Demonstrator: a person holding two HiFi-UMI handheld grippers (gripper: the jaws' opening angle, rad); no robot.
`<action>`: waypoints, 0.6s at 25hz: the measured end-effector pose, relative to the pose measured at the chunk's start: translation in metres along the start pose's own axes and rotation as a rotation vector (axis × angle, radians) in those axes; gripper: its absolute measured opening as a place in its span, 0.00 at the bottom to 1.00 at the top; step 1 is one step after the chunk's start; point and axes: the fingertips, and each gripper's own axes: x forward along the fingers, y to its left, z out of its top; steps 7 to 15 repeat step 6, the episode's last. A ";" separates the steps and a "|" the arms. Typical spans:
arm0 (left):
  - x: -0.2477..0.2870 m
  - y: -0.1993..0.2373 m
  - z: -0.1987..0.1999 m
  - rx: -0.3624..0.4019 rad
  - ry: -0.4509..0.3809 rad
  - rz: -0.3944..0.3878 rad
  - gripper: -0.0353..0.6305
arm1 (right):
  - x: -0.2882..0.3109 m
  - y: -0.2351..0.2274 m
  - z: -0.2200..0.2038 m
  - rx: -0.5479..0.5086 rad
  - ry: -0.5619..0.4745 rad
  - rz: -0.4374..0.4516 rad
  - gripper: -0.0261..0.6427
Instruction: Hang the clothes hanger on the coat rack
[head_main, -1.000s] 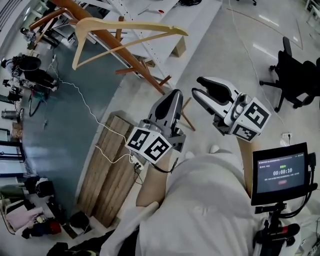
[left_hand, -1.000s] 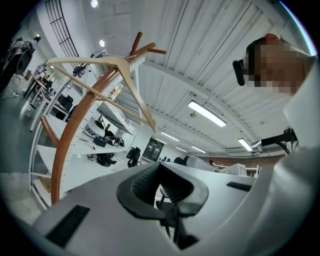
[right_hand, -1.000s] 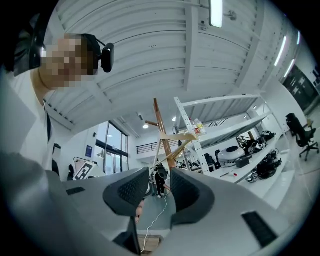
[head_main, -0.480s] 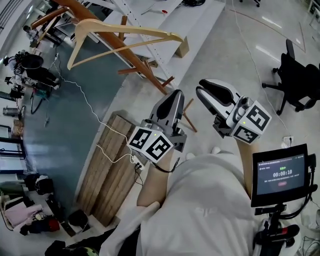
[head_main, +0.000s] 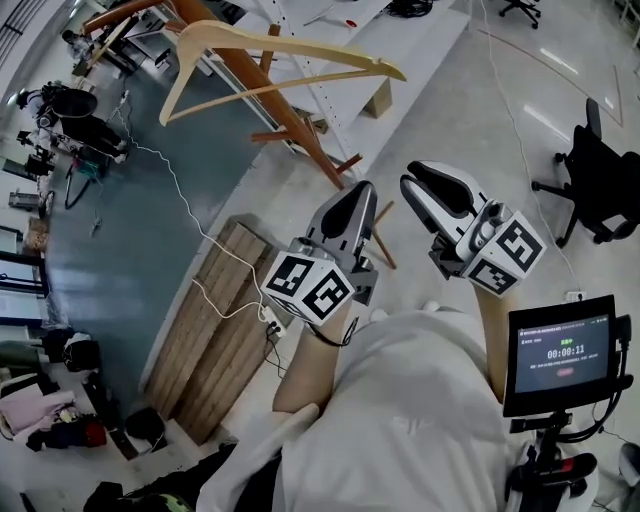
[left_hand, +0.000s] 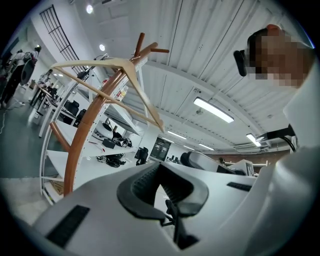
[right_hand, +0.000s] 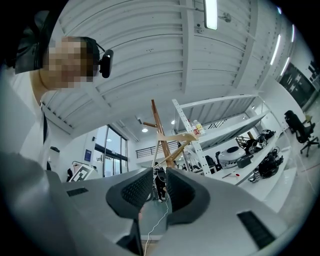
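Observation:
A pale wooden clothes hanger (head_main: 300, 47) hangs from the top of the brown wooden coat rack (head_main: 290, 120), free of both grippers. My left gripper (head_main: 352, 205) is held well below and short of it, fingers together and empty. Beside it, my right gripper (head_main: 425, 195) is open; its jaws have just been closing, with nothing between them. The left gripper view shows the hanger (left_hand: 95, 62) on the rack (left_hand: 82, 135) above the closed pads of the left gripper (left_hand: 159, 172). In the right gripper view the hanger (right_hand: 175, 136) and rack (right_hand: 159, 125) stand far beyond the gapped right gripper (right_hand: 160, 182).
A wooden pallet (head_main: 215, 330) lies on the floor under my left arm, with a white cable (head_main: 190, 215) trailing across it. White shelving (head_main: 340, 40) stands behind the rack. A black office chair (head_main: 600, 180) is at the right, a timer screen (head_main: 560, 350) at lower right.
The right gripper's jaws have narrowed. Both grippers stay about where they were. The hanger and rack sit further right in the head view as the view shifted.

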 end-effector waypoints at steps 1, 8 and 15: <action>-0.001 0.002 0.001 0.001 0.000 0.007 0.06 | 0.002 0.001 0.001 -0.001 0.000 0.003 0.18; -0.007 0.007 0.007 0.003 -0.006 0.030 0.06 | 0.010 0.007 0.000 -0.018 0.010 0.014 0.18; -0.007 0.007 0.007 0.003 -0.006 0.030 0.06 | 0.010 0.007 0.000 -0.018 0.010 0.014 0.18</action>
